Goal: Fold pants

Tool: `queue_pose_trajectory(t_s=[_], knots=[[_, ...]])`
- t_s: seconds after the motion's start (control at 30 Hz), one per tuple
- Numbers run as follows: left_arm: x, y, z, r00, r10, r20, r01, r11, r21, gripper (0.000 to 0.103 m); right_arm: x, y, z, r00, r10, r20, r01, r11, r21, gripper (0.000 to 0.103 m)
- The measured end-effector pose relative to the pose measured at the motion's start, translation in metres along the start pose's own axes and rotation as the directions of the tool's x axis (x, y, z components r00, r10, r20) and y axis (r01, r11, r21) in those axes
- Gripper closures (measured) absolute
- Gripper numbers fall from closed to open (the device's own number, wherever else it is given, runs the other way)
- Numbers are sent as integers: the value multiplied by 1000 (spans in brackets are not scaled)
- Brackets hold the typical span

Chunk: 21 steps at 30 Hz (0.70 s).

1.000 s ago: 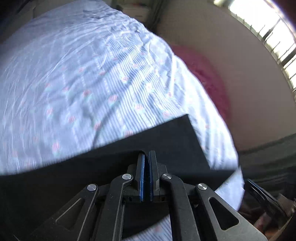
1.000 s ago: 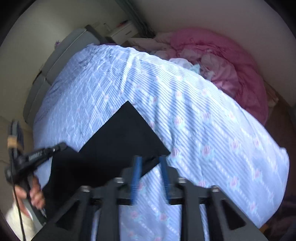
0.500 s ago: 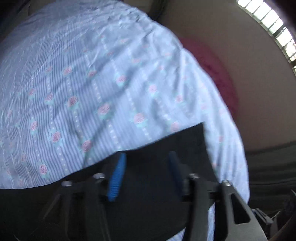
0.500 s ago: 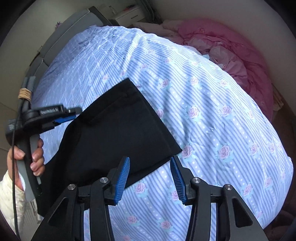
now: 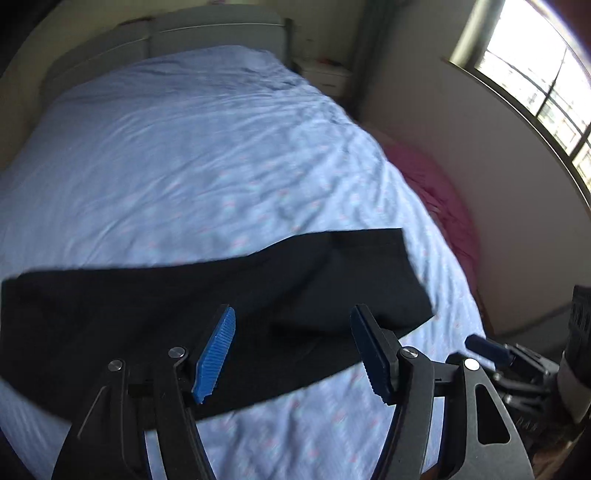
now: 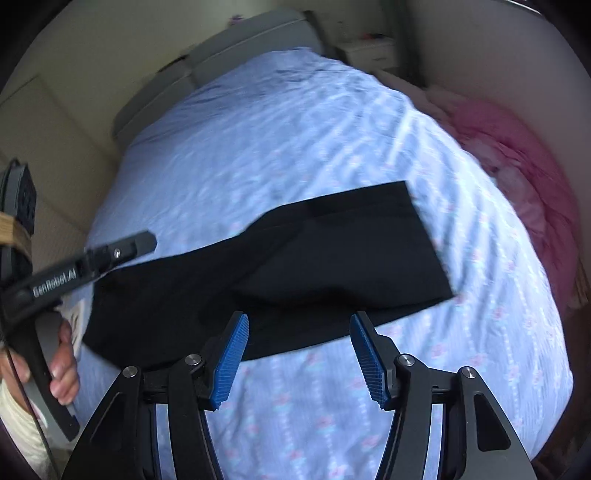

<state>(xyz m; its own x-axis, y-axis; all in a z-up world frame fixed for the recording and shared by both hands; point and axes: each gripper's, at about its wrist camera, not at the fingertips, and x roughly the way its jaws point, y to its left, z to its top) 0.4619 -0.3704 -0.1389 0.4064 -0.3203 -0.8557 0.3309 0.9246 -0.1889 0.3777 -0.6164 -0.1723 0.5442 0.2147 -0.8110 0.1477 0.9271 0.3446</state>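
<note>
The black pants lie folded in a long flat band across the near part of the bed; they also show in the right wrist view. My left gripper is open and empty, raised above the pants' near edge. My right gripper is open and empty, above the near edge of the pants. The left gripper shows in the right wrist view, at the pants' left end. The right gripper's tip shows in the left wrist view, off the pants' right end.
The bed has a blue striped sheet with small roses, also in the right wrist view. A pink duvet lies heaped beside the bed on the right. A grey headboard and a nightstand stand at the far end. A window is at the right.
My left gripper has opened and let go of the pants, then pulled back and up. My right gripper has stayed open and has also drawn back. The pants now lie flat.
</note>
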Motion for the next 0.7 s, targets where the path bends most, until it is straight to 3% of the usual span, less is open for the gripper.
queue_pose_trajectory(t_s=[0.23,0.4,0.5,0.63,0.7], knots=[[-98,120,-83,990,130,46,-119,974,-191,39,-9,131,-41,990,137,-30,-140,974,-181,44],[-153,202,-134,974,214,69,-191,949,-251,37,-4,223,-83,974,218,-62,-227,942,-248,44],[-166,253,-158,969,240,63,-217,943,-252,35,9,273,-115,966,247,-71,-257,934,-250,44],[-165,310,-184,955,298,18,-288,936,-203,35,40,329,-157,970,225,-92,-240,944,-227,44],[-158,334,-197,957,289,-7,-285,937,-201,35,59,350,-174,969,224,-106,-243,941,-236,44]])
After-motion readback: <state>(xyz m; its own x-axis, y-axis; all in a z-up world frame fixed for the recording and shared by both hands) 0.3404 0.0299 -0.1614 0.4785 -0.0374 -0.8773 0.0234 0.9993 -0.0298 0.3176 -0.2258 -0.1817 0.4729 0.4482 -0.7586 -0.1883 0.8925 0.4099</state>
